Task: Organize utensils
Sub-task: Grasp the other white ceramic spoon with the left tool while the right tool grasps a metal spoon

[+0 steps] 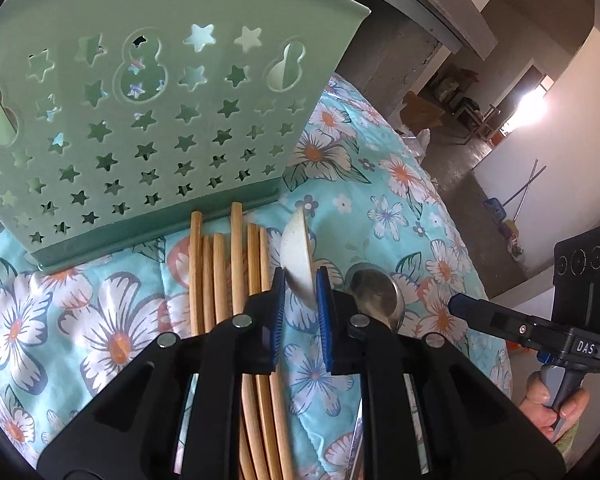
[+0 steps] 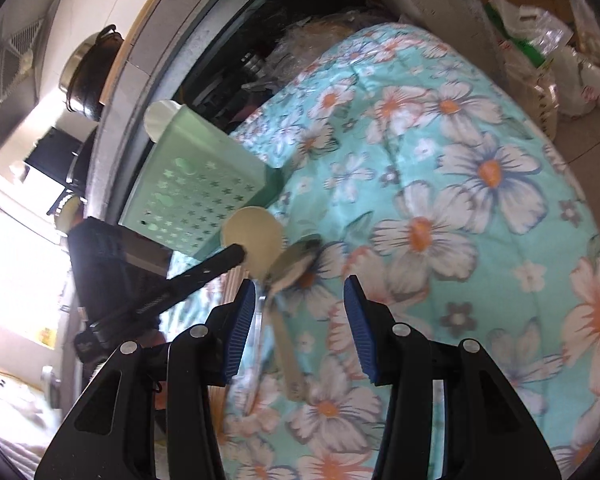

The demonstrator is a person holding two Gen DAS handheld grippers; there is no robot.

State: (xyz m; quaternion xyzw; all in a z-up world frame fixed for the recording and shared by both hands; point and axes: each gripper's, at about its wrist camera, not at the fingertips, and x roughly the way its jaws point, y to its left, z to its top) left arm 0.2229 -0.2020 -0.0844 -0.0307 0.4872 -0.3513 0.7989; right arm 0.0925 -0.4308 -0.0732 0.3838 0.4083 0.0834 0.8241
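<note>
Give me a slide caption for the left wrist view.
Left gripper clamps white spoon before green basket, chopsticks alongside.

Black fingers [image 1: 260, 320] with ribbed blue pads [image 1: 323, 300]

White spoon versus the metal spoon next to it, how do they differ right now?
The white spoon is clamped in the left gripper, its bowl tipped on edge; the metal spoon lies free on the floral cloth. The white spoon looks matte cream, the metal spoon shiny grey. Both sit near the green basket.
</note>
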